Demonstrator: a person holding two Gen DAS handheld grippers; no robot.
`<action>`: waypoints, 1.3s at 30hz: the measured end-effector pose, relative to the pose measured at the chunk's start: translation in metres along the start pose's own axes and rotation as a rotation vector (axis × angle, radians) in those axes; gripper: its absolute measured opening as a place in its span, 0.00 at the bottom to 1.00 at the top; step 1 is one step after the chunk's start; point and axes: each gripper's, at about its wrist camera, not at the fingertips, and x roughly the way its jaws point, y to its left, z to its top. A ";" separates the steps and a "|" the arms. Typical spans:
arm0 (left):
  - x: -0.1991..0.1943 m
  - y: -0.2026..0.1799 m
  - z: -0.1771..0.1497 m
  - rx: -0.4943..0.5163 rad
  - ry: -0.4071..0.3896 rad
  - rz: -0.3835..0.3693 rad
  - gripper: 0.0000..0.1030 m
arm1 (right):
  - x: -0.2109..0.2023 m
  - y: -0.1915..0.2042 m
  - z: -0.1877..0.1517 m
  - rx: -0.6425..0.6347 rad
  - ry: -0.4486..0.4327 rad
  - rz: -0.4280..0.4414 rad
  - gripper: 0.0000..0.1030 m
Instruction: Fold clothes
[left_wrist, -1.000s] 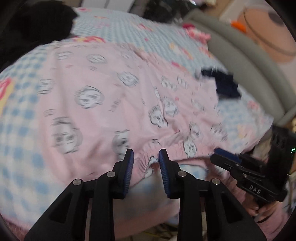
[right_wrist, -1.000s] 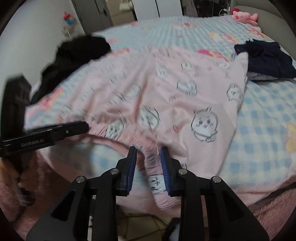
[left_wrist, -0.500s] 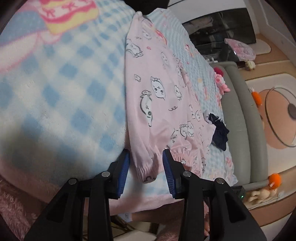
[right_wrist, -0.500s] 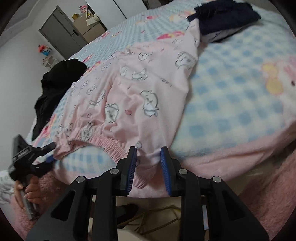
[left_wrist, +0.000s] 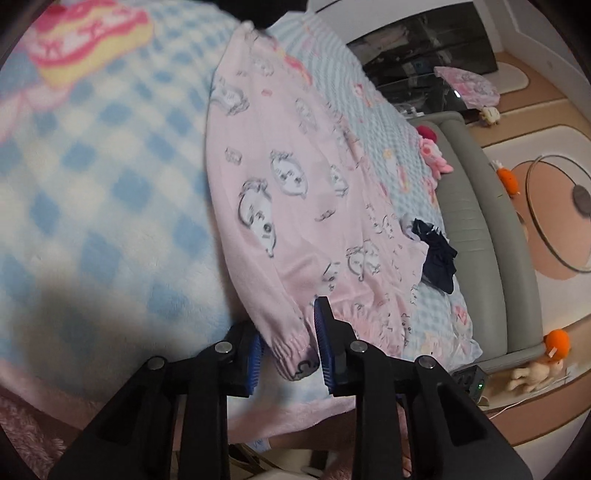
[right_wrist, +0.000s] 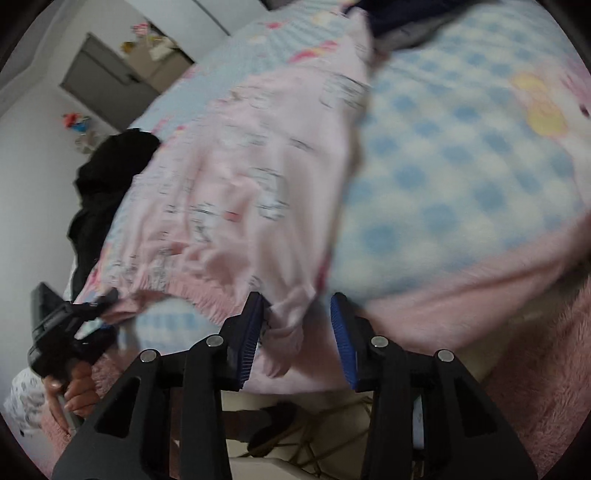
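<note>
We are in a home bedroom. We see a bed under a checked fleece blanket (left_wrist: 92, 192), a padded grey bed frame (left_wrist: 476, 221), plush toys (left_wrist: 434, 157) and a cupboard (right_wrist: 110, 81).

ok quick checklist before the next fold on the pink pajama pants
1. Left hand-held gripper around the elastic edge of the pink cartoon-print pajama pants: jaws apart, not clamped; not ok.
2. Right hand-held gripper gripping the fabric: jaws wide, cloth loose between them; not ok.
3. Pants flat on the blue-and-white checked fleece blanket: mostly; ok.
4. Dark navy garment off the pants: at their edge; cannot tell.
5. Black clothing pile off the pants: touching or not, cannot tell.
</note>
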 end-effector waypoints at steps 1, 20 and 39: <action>0.001 0.001 0.001 0.002 0.008 -0.005 0.25 | -0.001 -0.003 0.000 0.011 0.005 0.018 0.38; -0.045 -0.012 -0.014 0.145 -0.083 0.151 0.11 | -0.039 0.055 -0.006 -0.180 -0.135 0.088 0.05; -0.011 0.027 0.082 0.082 -0.011 0.218 0.35 | -0.006 0.091 0.049 -0.315 -0.097 0.027 0.30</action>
